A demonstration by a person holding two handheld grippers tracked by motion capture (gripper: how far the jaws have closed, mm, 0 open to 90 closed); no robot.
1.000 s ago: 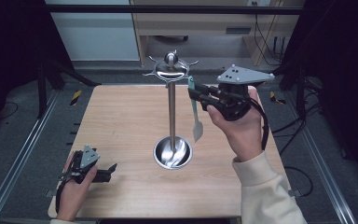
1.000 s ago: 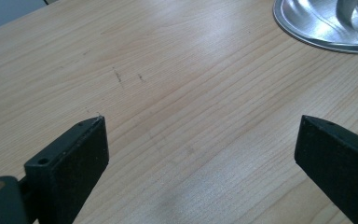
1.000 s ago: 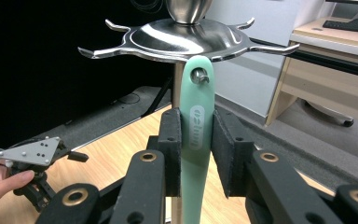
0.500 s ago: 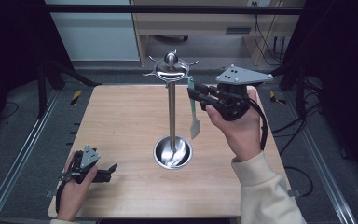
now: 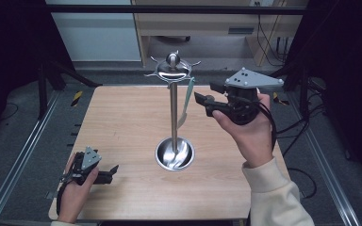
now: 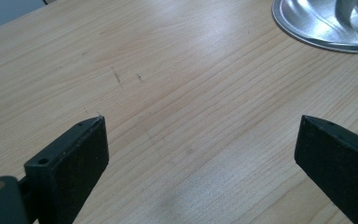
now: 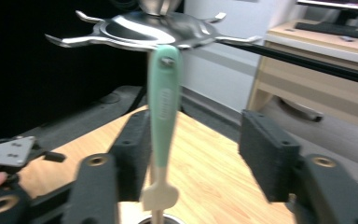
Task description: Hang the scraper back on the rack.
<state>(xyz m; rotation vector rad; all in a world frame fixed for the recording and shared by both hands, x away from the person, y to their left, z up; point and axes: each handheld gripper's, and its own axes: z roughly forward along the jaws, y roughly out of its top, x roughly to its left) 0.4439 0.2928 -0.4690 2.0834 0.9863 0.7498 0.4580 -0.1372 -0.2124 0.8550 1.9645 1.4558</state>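
Two grippers are in use over the wooden table (image 5: 122, 122). From above, the right gripper (image 5: 202, 96) is raised beside the metal stand (image 5: 173, 117), its fingers aimed at a mint-green utensil (image 5: 187, 101) that hangs from one hook of the stand's top ring (image 5: 172, 71). The right gripper view adds what the overhead angle cannot: the utensil's green handle (image 7: 162, 116) hangs between the spread fingers (image 7: 268, 154), close against the left-hand pad, well clear of the right-hand one. These jaws have just been opening and no longer pinch the handle; whether the near pad touches it cannot be told. The utensil's pale end (image 7: 159, 195) sits level with the finger bases.

The left gripper (image 5: 108, 172) rests low near the table's near-left corner. Its own view shows fingers (image 6: 74, 158) set wide apart with bare wood between them, and the stand's dish base (image 6: 326, 23) beyond the right-hand fingertip.
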